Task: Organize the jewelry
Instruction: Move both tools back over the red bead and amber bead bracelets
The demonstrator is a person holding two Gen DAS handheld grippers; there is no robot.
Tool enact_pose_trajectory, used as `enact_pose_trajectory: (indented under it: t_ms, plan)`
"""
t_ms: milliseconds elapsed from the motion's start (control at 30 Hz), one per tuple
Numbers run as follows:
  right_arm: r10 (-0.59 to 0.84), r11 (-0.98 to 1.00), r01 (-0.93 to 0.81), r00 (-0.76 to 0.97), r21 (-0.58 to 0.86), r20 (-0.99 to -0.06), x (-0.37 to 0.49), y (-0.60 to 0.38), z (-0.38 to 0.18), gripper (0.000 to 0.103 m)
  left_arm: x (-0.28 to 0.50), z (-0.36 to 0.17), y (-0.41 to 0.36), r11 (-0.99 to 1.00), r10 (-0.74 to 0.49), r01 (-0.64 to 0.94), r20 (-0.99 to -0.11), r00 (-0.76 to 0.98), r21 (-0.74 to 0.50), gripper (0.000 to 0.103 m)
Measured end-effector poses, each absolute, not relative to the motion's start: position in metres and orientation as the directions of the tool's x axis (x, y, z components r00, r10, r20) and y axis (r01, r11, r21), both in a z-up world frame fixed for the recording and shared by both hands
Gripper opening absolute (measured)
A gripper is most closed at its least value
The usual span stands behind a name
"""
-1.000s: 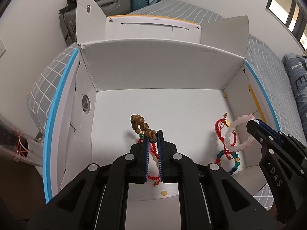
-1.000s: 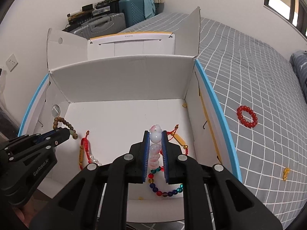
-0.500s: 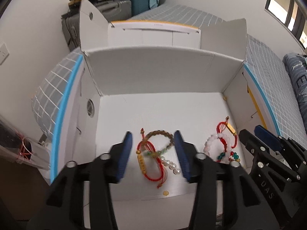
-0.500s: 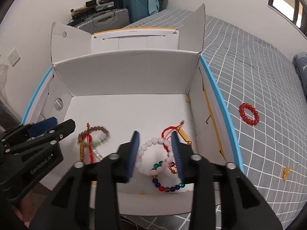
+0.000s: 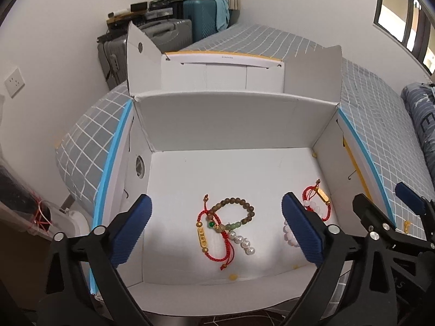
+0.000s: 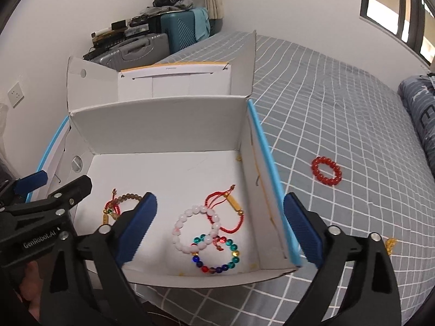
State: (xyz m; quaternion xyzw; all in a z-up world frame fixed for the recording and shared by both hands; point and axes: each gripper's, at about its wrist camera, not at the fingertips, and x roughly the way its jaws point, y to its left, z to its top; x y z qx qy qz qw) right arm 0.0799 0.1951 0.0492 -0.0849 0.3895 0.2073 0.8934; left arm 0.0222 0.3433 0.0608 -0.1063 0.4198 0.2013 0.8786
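Your left gripper (image 5: 216, 231) stands with its jaws wide apart and empty, and the brown bead bracelet (image 5: 233, 213) lies just ahead of it on the floor of the white box (image 5: 231, 114), tangled with a red cord bracelet (image 5: 214, 240) and a short pearl strand (image 5: 243, 241). Your right gripper (image 6: 218, 226) is spread just as wide, holding nothing — below and ahead of it rest the pale pink bracelet (image 6: 194, 228), a multicoloured bead bracelet (image 6: 217, 255) and another red cord (image 6: 225, 214). Most pieces look boxed. Still left, I judge: the red bead bracelet (image 6: 326, 170) on the bed (image 6: 339, 103), off to that gripper's right — plus a small gold piece (image 6: 390, 244) close by its right finger.
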Motion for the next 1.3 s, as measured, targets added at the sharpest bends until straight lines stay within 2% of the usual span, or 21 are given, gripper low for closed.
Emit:
enact_pose_trajectory:
  t_ms: [433,633,933,1300]
  plan:
    - [0.263,0.923,-0.386,0.661,-0.018,-0.703,0.077,0.136,0.065,0.096,0.034,0.074,0.301,0.918,0.260,-0.396,-0.751,0.607,-0.003,0.097]
    - [0.232,0.938,-0.345,0.679,-0.024,-0.696,0.080,0.098,0.072,0.096,0.051,0.084,0.262,0.945,0.219,-0.327,-0.750,0.624,0.003,0.097]
    - [0.183,0.965,-0.262,0.692,-0.007,-0.699,0.099,0.027,0.073,0.096,0.088,0.092,0.207,0.968,0.125,-0.246,-0.756,0.643,-0.050,0.097]
    - [0.116,0.987,-0.161,0.676,0.009,-0.727,0.120,-0.054,0.053,0.096,0.139,0.087,0.116,0.991,0.069,-0.133,-0.768,0.637,-0.021,0.097]
